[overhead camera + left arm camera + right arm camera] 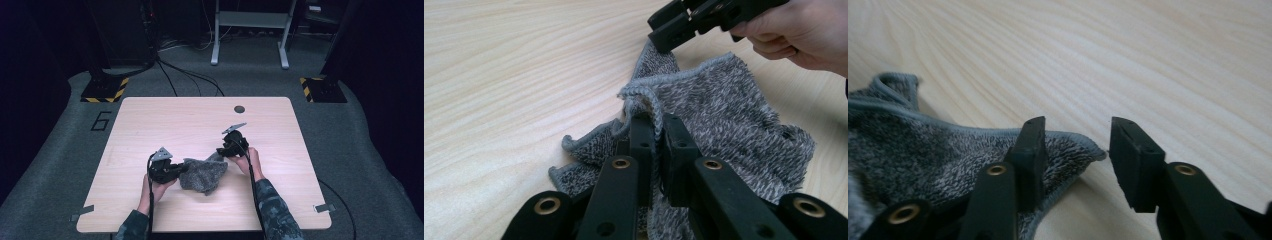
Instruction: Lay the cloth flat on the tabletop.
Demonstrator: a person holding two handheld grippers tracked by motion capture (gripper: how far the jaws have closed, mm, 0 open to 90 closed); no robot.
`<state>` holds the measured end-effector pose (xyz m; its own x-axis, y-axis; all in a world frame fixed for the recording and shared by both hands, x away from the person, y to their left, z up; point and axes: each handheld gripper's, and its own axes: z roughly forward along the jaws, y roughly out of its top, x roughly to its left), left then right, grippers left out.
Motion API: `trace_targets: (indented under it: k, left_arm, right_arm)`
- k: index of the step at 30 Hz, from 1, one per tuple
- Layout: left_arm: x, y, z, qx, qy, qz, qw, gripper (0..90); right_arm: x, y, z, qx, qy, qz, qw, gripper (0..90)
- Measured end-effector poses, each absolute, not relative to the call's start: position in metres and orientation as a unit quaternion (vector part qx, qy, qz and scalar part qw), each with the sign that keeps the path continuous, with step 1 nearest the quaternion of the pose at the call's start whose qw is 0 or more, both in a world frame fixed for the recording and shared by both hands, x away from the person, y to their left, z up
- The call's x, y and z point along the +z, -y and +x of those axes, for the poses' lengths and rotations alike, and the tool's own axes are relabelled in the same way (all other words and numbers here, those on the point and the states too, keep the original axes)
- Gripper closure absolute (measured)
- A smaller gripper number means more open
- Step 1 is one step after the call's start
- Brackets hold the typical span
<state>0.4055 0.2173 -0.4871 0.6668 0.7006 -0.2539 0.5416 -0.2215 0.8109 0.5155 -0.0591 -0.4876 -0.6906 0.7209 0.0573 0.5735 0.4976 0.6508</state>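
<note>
A crumpled grey terry cloth (202, 175) lies on the light wooden table (200, 120), near its front middle. My left gripper (182, 169) is at the cloth's left side. In the left gripper view it (656, 125) is shut on a raised hemmed edge of the cloth (734, 110). My right gripper (221, 151) is at the cloth's far right corner. In the right gripper view it (1075, 145) stands open, with a corner of the cloth (923, 150) lying low between the jaws. The right gripper (669, 27), held in a hand, also appears at the top of the left gripper view.
A dark round hole (239, 108) sits near the table's far edge. Beyond the table stand a grey metal frame (250, 30) and two black stands with yellow-striped bases (105, 90) (322, 87). Cables (190, 75) run over the carpet.
</note>
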Motion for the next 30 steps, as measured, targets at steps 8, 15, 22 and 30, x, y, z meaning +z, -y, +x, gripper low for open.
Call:
trace_targets:
  k: [8, 15, 22, 30]
  left_arm:
    - [-0.490, -0.229, 0.402, 0.097, -0.404, 0.772, 0.482, 87.8]
    - [-0.488, -0.248, 0.399, 0.111, -0.416, 0.764, 0.481, 87.9]
    - [-0.487, -0.265, 0.399, 0.125, -0.436, 0.747, 0.486, 87.9]
    - [-0.483, -0.265, 0.402, 0.134, -0.430, 0.749, 0.486, 87.5]
  right_arm:
    - [-0.501, 0.058, 0.510, 0.300, -0.871, 0.368, 0.125, 83.8]
    - [-0.502, 0.067, 0.504, 0.284, -0.866, 0.385, 0.149, 86.9]
    - [-0.494, 0.090, 0.495, 0.274, -0.858, 0.416, 0.127, 85.8]
    - [-0.477, 0.124, 0.480, 0.322, -0.827, 0.441, 0.134, 73.0]
